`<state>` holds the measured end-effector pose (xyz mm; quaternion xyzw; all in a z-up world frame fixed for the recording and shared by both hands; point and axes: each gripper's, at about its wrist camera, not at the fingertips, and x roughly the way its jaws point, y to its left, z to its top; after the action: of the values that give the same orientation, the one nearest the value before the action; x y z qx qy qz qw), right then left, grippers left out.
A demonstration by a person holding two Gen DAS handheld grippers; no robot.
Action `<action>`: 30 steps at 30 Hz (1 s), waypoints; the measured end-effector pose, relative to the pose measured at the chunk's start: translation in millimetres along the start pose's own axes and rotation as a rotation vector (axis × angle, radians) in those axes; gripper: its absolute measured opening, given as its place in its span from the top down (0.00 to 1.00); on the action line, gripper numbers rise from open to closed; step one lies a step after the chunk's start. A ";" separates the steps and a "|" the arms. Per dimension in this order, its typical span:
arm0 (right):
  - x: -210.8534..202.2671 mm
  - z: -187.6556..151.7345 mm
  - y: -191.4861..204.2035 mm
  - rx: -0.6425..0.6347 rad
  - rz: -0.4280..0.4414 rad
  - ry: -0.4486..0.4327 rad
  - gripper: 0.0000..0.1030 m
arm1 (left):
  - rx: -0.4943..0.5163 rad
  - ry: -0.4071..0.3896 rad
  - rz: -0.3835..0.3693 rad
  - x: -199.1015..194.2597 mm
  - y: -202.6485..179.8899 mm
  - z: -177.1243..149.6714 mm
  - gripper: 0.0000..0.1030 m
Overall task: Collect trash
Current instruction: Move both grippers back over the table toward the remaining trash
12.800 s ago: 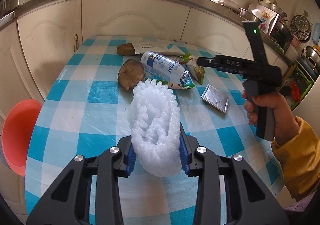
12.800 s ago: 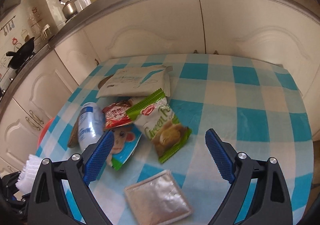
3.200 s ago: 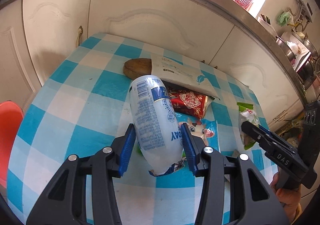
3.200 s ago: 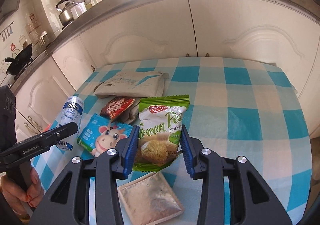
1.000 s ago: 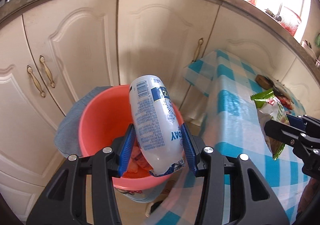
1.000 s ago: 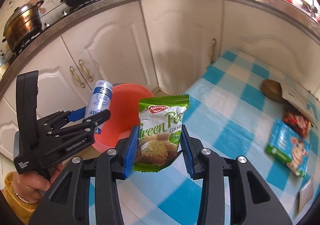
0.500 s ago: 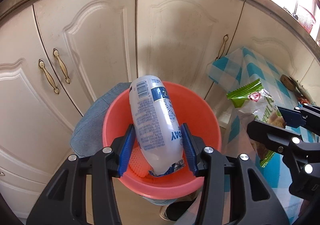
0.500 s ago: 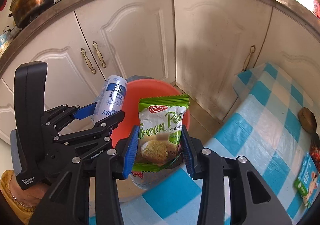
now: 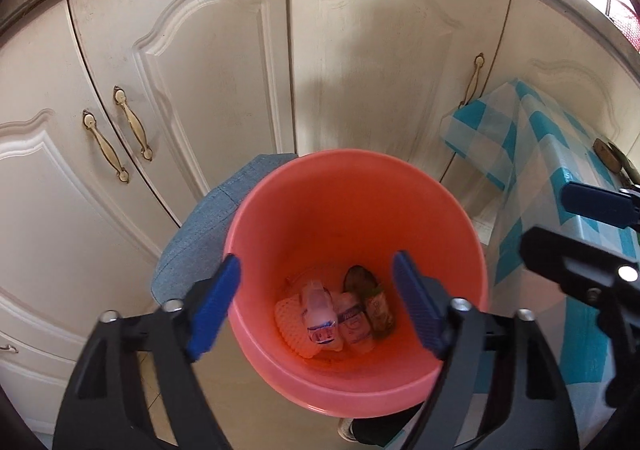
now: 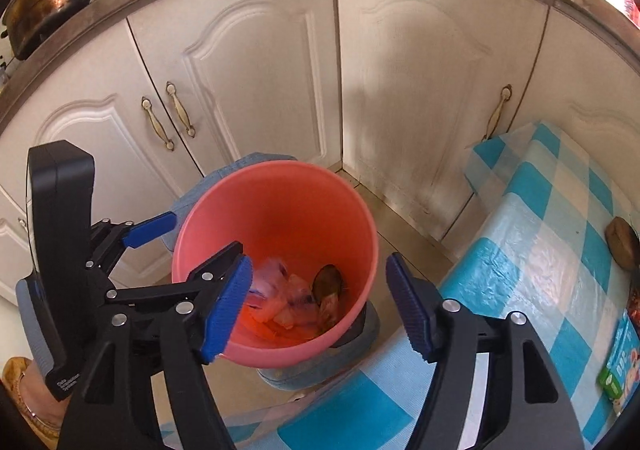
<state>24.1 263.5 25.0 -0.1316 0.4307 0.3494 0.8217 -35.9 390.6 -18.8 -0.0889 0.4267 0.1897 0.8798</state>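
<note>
Left wrist view: the left tool (image 9: 316, 306) hangs over the pink bin (image 9: 352, 186), its blue pads spread wide with nothing between them; its jaws have just been opening. Through the gap, at the bottom of the bin, lie the white bottle (image 9: 320, 316), a pale netted foam sleeve (image 9: 290, 320) to the bottle's left, and the green snack packet (image 9: 376, 306) to the bottle's right, beside a dark brown round piece (image 9: 356, 278). The bin stands on a blue-grey cloth-covered stool (image 9: 200, 234) in front of cream cupboard doors (image 9: 208, 62). To the right of the bin is the counter (image 9: 560, 154) under a blue-and-white checked cloth, and the right tool (image 9: 576, 226) reaches in over the counter's edge.

Right wrist view: the right tool (image 10: 318, 306) is also above the bin (image 10: 280, 210), its pads spread and empty; its jaws have just been opening too. Inside the bin the bottle (image 10: 272, 282) and the packet (image 10: 330, 310) rest among the other trash, blurred. The left tool (image 10: 196, 246) stands at the bin's left rim, one finger outside the rim, the other over it, held by a hand (image 10: 32, 402) in a yellow sleeve. On the counter (image 10: 520, 250), right of the bin, a blue cartoon packet (image 10: 622, 362) and a brown round thing (image 10: 622, 242) lie near the far edge.
</note>
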 end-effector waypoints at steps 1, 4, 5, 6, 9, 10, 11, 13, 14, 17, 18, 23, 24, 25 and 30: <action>-2.7 -0.9 -2.8 0.010 -0.004 -0.005 0.28 | 0.000 -0.001 0.004 -0.1 0.1 0.0 0.18; -13.8 -5.2 -12.8 0.050 -0.011 -0.028 0.21 | 0.011 -0.004 0.016 -2.1 -1.9 0.7 0.12; -17.8 -6.7 -15.6 0.063 -0.009 -0.033 0.21 | 0.018 -0.011 0.024 -3.6 -2.9 0.9 0.12; -22.2 -9.4 -19.0 0.074 -0.008 -0.040 0.19 | 0.028 -0.017 0.032 -5.1 -4.5 1.2 0.12; -33.3 -15.9 -28.3 0.110 -0.019 -0.055 0.14 | 0.055 -0.028 0.050 -10.3 -9.6 2.4 0.11; -38.1 -19.7 -33.0 0.127 -0.018 -0.057 0.14 | 0.059 -0.033 0.051 -12.2 -10.9 3.0 0.10; -41.5 -22.2 -36.2 0.138 -0.020 -0.060 0.14 | 0.063 -0.039 0.050 -15.0 -12.4 3.5 0.10; -51.2 -29.7 -43.8 0.161 -0.024 -0.070 0.14 | 0.071 -0.047 0.049 -19.8 -15.3 4.4 0.09; -55.3 -32.7 -47.2 0.171 -0.028 -0.074 0.14 | 0.075 -0.051 0.048 -22.6 -17.0 5.0 0.09; -71.4 -45.3 -61.2 0.207 -0.038 -0.090 0.14 | 0.082 -0.058 0.043 -29.9 -21.2 6.7 0.09; -77.8 -50.0 -66.0 0.218 -0.046 -0.097 0.14 | 0.085 -0.060 0.039 -32.8 -23.2 7.0 0.09; -109.3 -79.9 -88.2 0.288 -0.084 -0.131 0.14 | 0.087 -0.079 0.005 -52.6 -30.9 6.7 0.09; -115.0 -86.4 -93.2 0.301 -0.096 -0.135 0.14 | 0.087 -0.082 -0.007 -57.4 -32.4 6.8 0.09; -122.2 -94.6 -98.7 0.316 -0.110 -0.141 0.14 | 0.087 -0.085 -0.017 -60.8 -33.6 6.9 0.09; -149.5 -129.9 -124.3 0.397 -0.162 -0.163 0.14 | 0.101 -0.103 -0.083 -85.7 -47.3 6.4 0.09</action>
<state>-27.9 37.8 56.8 0.0272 0.4113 0.2003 0.8888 -60.2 327.4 52.2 -0.0521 0.3860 0.1358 0.9110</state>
